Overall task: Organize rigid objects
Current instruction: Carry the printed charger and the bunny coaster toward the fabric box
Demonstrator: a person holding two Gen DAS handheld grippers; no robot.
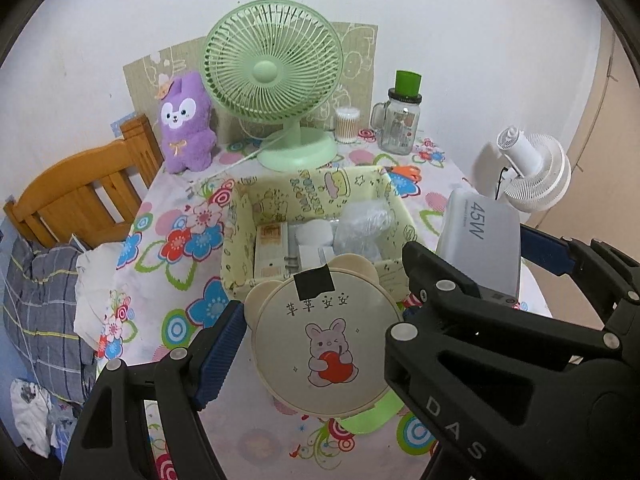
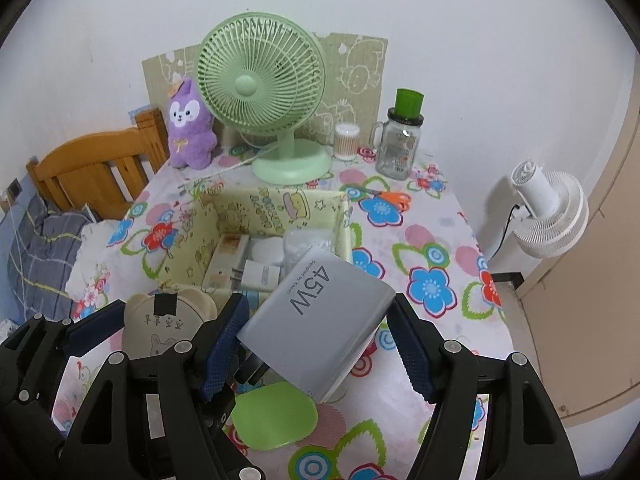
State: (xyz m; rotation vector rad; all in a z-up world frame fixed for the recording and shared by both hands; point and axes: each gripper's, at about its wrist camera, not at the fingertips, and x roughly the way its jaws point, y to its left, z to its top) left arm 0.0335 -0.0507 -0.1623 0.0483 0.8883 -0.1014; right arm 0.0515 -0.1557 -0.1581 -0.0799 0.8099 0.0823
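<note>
My left gripper [image 1: 320,332] is shut on a round cream mirror case [image 1: 326,344] with bear ears, a bunny picture and black tape, held just in front of the yellow storage box [image 1: 240,216]. My right gripper [image 2: 316,328] is shut on a grey power bank [image 2: 320,316] marked 45W, held tilted over the box's near right corner [image 2: 346,216]. The power bank also shows in the left wrist view [image 1: 480,244], and the mirror case in the right wrist view [image 2: 160,324]. The box holds a white charger [image 2: 260,274], a beige plug adapter [image 2: 224,258] and a plastic bag [image 1: 362,228].
A green fan [image 1: 276,80], purple plush [image 1: 186,124], cotton swab jar [image 1: 346,124] and glass mug jar [image 1: 400,120] stand at the back of the flowered table. Orange scissors [image 2: 390,198] lie right of the box. A green pad [image 2: 272,418] lies near me. A white fan [image 2: 548,208] stands right, a wooden chair [image 1: 80,196] left.
</note>
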